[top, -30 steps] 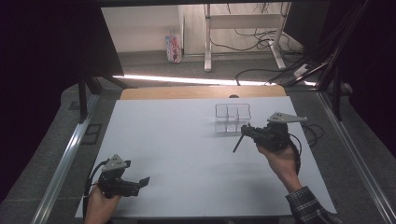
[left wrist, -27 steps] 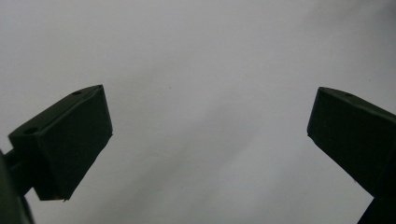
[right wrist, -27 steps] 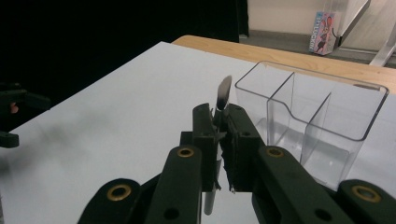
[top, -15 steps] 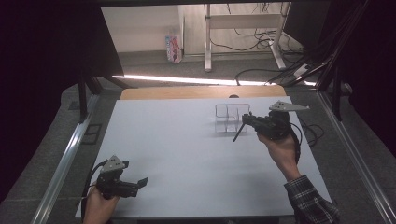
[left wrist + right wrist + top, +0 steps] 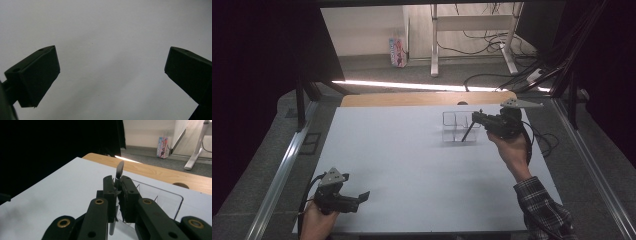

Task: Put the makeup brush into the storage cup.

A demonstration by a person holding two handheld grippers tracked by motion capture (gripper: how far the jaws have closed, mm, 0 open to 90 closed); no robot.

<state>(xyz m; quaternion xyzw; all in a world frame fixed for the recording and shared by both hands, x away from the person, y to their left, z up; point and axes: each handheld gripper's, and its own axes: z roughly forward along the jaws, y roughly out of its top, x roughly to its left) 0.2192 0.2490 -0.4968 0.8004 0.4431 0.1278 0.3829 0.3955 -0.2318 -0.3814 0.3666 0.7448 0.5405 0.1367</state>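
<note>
A dark spoon [image 5: 120, 171], or so the slim utensil appears, is clamped in the right gripper [image 5: 478, 118] over the far right of the white table [image 5: 412, 165]. In the right gripper view its rounded end [image 5: 120, 169] rises above the jaws and its handle [image 5: 112, 228] drops below them, so the long axis runs across the grip, top to bottom. In the high view the handle end [image 5: 467, 134] slants down and toward the person's left, reaching over a clear tray [image 5: 451, 119] with compartments; whether the tip touches the tray cannot be told from this distance. The right jaws are pressed tight on the utensil's middle, with no gap beside it. The right hand [image 5: 511, 150], in a plaid sleeve [image 5: 542, 207], holds that gripper just right of the tray. Well apart, at the near left corner of the table, the left gripper [image 5: 362, 196] sits in the left hand [image 5: 314, 222]; the left gripper view shows its jaws spread wide with nothing between them, above bare white surface. Beyond the table's wooden far edge [image 5: 427, 98] lies a grey floor with cables [image 5: 492, 40].
</note>
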